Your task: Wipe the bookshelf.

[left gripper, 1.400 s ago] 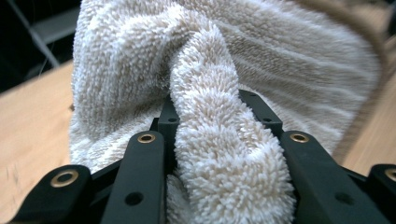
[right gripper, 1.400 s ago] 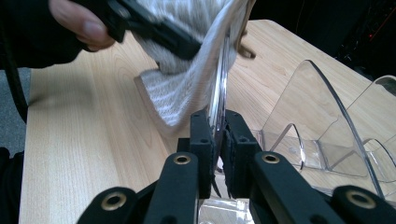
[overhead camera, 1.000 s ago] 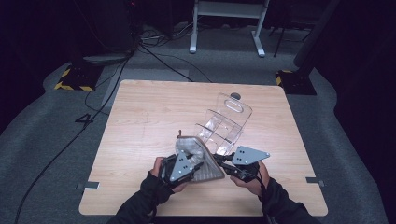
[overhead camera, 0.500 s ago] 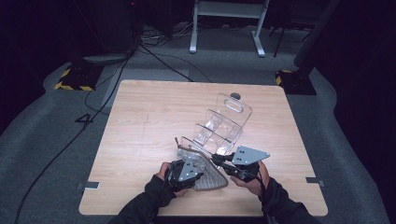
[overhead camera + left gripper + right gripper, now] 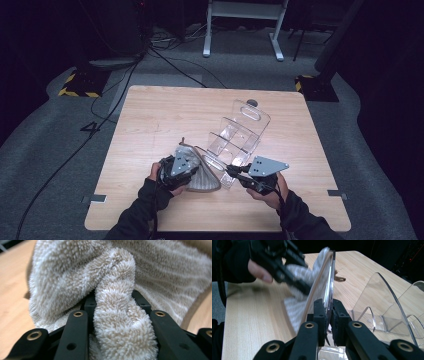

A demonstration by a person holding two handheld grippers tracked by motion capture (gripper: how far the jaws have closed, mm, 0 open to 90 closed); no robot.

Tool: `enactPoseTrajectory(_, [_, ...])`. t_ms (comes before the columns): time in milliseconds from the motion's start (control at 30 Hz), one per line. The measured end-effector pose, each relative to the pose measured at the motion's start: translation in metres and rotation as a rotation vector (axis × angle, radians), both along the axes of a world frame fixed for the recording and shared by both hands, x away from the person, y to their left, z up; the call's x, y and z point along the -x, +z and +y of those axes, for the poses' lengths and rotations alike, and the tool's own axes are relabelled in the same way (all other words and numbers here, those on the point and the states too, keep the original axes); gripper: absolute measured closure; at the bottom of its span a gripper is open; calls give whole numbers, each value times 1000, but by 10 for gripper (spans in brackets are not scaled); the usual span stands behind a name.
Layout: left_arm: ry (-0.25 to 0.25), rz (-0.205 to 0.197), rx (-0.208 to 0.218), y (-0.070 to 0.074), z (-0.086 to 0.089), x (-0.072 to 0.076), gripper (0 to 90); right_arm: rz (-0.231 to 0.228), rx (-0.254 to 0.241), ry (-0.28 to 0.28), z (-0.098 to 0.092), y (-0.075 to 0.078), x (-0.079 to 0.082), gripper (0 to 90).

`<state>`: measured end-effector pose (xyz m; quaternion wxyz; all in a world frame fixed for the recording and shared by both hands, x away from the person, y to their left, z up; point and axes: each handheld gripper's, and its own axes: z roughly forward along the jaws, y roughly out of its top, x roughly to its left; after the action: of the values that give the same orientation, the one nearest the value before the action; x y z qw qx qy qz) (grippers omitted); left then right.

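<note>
A beige fluffy cloth [image 5: 115,302] is bunched between the jaws of my left gripper [image 5: 113,300], which is shut on it. In the high view the cloth [image 5: 202,179] lies against a clear acrylic panel [image 5: 216,167] at the near end of a clear tiered stand [image 5: 240,131], under my left gripper [image 5: 182,167]. My right gripper [image 5: 328,307] is shut on the panel's edge [image 5: 330,272], which stands upright between its pads. In the right gripper view the cloth [image 5: 294,307] presses on the panel's left face, and my left gripper [image 5: 297,285] is behind it. My right gripper [image 5: 231,170] sits at the panel's right.
The wooden table [image 5: 150,115] has bare room to the left and far side of the stand. Grey carpet with cables [image 5: 165,55] and a white frame's legs [image 5: 240,30] lie beyond the table's far edge.
My left gripper and the cloth have slid to the left across the clear panel. The right gripper and the stand have stayed put.
</note>
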<state>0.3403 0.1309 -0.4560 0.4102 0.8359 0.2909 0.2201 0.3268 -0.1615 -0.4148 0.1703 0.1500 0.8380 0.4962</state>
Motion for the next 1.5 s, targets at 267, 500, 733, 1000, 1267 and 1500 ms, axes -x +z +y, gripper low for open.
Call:
enactPoseTrajectory(267, [-11,-131,103,34,-2,11,658,-1,1,-3,0,0,0,841])
enactPoseTrajectory(500, [-180,-134,56,27,-41,34,661,-5,5,-7,2,-1,0,841])
enactPoseTrajectory(733, [-229,-93,36,9,-67,41,654,-6,7,-13,2,-1,0,843])
enactPoseTrajectory(1000, [-257,-5,-119,-27,-77,38,664,-2,7,-12,2,-1,0,846])
enactPoseTrajectory(1267, [-197,25,-114,-30,-54,28,666,6,6,-6,1,-1,0,848])
enactPoseTrajectory(1500, [-28,44,-32,-17,-6,5,663,4,9,-6,1,0,1,851])
